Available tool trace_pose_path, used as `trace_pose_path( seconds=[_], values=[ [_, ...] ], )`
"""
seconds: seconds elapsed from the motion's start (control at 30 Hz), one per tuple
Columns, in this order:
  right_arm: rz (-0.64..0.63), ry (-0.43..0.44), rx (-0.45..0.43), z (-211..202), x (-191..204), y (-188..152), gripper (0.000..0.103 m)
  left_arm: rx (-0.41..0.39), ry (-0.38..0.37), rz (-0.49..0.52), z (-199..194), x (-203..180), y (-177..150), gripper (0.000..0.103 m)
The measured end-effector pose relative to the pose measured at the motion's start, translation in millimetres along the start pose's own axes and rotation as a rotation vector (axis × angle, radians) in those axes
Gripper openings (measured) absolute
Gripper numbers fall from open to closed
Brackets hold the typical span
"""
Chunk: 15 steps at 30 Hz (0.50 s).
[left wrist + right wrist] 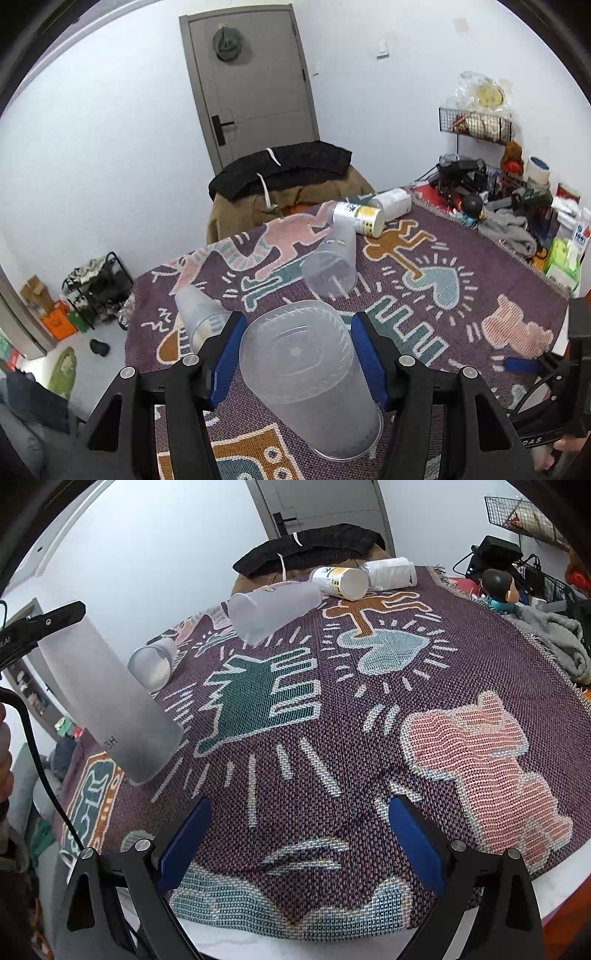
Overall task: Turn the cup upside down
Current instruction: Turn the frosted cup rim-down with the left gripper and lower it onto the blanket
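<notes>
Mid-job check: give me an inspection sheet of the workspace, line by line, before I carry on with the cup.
Surface: table under a purple patterned woven cloth.
Job's things: frosted cup between the left tongs, base toward the camera, rim down and tilted; in the right view its rim meets or nears the cloth.
Clutter: two more frosted cups on their sides; a printed can and a white roll at the far edge; grey cloth and figurine on the right.
Grippers: left tongs closed on the cup; right tongs open, holding nothing, above the cloth.
Cables: black cable at the left.
Surroundings: grey door, chair with black garment, wire shelf.
</notes>
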State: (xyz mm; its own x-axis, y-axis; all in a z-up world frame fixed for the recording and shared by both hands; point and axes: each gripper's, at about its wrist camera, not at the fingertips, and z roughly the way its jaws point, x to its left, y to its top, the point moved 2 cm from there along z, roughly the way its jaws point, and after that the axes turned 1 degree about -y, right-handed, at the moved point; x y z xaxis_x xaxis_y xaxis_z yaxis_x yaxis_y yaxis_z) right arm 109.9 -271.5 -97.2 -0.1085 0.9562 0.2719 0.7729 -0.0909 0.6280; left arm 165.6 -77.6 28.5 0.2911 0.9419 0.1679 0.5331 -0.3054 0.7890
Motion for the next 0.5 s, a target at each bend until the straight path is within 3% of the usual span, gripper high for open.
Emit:
trace_pose_path(
  seconds=[0.17, 0.23, 0.3, 0.5],
  values=[
    [-0.009, 0.013, -0.008, 0, 2, 0, 0.097, -0.046, 0.007, 0.032, -4, -10, -7, 0.063],
    [-0.021, 0.017, -0.020, -1, 4, 1, 0.097, -0.070, 0.004, 0.031, -6, -12, -10, 0.082],
    [-0.039, 0.020, -0.041, -5, 8, 3, 0.097, -0.111, 0.008, 0.029, -12, -13, -12, 0.093],
    [-0.055, 0.030, -0.129, -22, 12, 7, 0.097, -0.207, 0.045, 0.011, -31, -9, -17, 0.099]
  ],
)
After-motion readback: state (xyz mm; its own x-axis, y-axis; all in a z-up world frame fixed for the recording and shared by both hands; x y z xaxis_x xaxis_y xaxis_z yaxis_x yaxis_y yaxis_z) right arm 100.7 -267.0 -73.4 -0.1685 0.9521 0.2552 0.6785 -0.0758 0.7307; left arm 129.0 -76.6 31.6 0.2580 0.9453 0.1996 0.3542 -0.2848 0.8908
